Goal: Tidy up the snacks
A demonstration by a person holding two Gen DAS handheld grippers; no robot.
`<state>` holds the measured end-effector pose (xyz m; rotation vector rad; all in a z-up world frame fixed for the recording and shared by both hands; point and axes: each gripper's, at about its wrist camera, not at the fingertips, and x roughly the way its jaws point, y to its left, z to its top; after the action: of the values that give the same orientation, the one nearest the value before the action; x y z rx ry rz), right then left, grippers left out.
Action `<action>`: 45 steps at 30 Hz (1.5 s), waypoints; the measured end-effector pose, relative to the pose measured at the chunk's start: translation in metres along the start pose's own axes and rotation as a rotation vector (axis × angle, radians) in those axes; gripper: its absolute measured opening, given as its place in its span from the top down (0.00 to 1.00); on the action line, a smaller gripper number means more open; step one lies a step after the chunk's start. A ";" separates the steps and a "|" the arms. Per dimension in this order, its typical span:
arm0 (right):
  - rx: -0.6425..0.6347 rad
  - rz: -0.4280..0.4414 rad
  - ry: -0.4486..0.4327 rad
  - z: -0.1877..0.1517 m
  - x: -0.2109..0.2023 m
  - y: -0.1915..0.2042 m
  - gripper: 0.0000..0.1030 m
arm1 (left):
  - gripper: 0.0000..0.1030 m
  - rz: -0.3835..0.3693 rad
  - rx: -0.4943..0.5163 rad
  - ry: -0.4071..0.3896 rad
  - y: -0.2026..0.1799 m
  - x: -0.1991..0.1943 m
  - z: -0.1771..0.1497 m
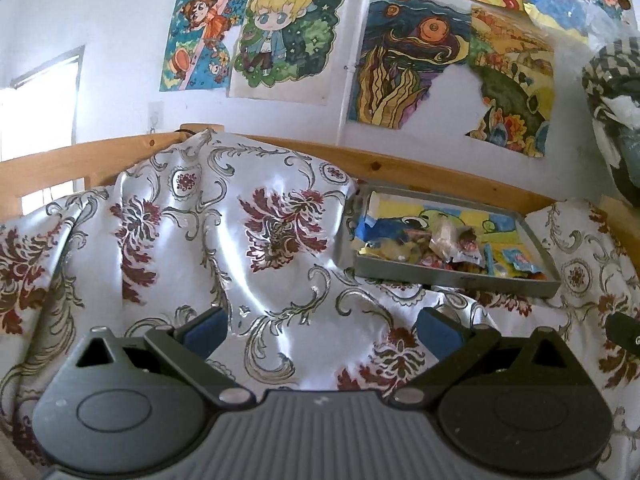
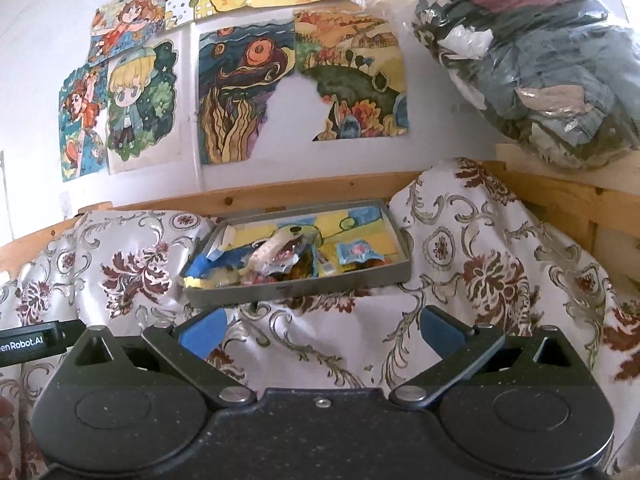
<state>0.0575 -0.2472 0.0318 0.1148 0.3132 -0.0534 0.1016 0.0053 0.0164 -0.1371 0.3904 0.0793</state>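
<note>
Snacks: a jumble of small wrapped snack packets (image 2: 296, 258) lies in a shallow grey tray (image 2: 296, 290); among them a pale blue packet (image 2: 354, 252) toward the tray's right side; most wrappers are too small to read.
Tray: rests on a white satin cloth with dark red flowers (image 2: 480, 264), between two raised folds of it; lined with a painted yellow and blue sheet; a wooden bed rail (image 2: 280, 194) runs just behind it.
Right gripper (image 2: 320, 330): faces the tray from near, level with the cloth; jaws spread wide, nothing between the blue pads (image 2: 204, 330).
Left gripper (image 1: 320, 330): held lower left of the tray (image 1: 456, 278); jaws wide apart, empty; aimed at the bunched cloth.
Wall: coloured drawings (image 2: 240, 92) taped above the rail.
Upper right: a clear bag of clothes (image 2: 532, 60).
</note>
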 end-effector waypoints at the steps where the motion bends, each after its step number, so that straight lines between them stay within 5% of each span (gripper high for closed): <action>1: -0.001 -0.001 0.002 -0.001 -0.002 0.001 0.01 | 0.00 -0.003 0.004 -0.002 0.000 -0.002 -0.001; 45: -0.070 0.051 0.153 -0.033 -0.022 0.025 0.01 | 0.00 0.055 0.061 0.071 0.018 -0.039 -0.035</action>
<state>0.0289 -0.2175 0.0102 0.0577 0.4644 0.0166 0.0509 0.0159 -0.0031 -0.0692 0.4667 0.1166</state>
